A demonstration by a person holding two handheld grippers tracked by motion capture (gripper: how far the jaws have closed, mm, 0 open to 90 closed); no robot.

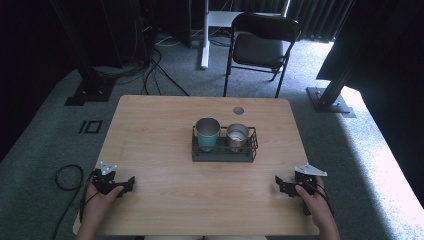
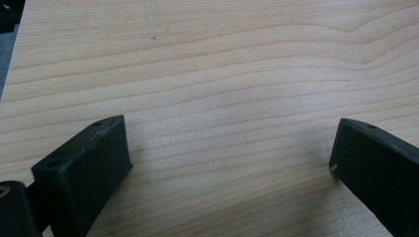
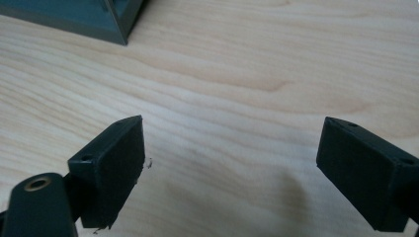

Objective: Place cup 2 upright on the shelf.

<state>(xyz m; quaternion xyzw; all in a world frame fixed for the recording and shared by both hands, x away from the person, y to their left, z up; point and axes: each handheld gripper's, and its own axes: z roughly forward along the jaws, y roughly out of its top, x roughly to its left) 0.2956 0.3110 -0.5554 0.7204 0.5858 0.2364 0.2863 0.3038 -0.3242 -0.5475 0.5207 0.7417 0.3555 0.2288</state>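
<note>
A dark wire rack stands at the middle of the wooden table. A teal cup sits in its left half and a steel cup in its right half. My left gripper rests at the table's near left edge, held by a hand, open; bare wood lies between its jaws. My right gripper rests near the front right, also open, over bare wood. A corner of the rack appears at the top left of the right gripper view.
A round cable hole sits in the table's far edge. A black folding chair stands beyond the table, cables trail on the carpet at the left, and dark frame posts stand at the right.
</note>
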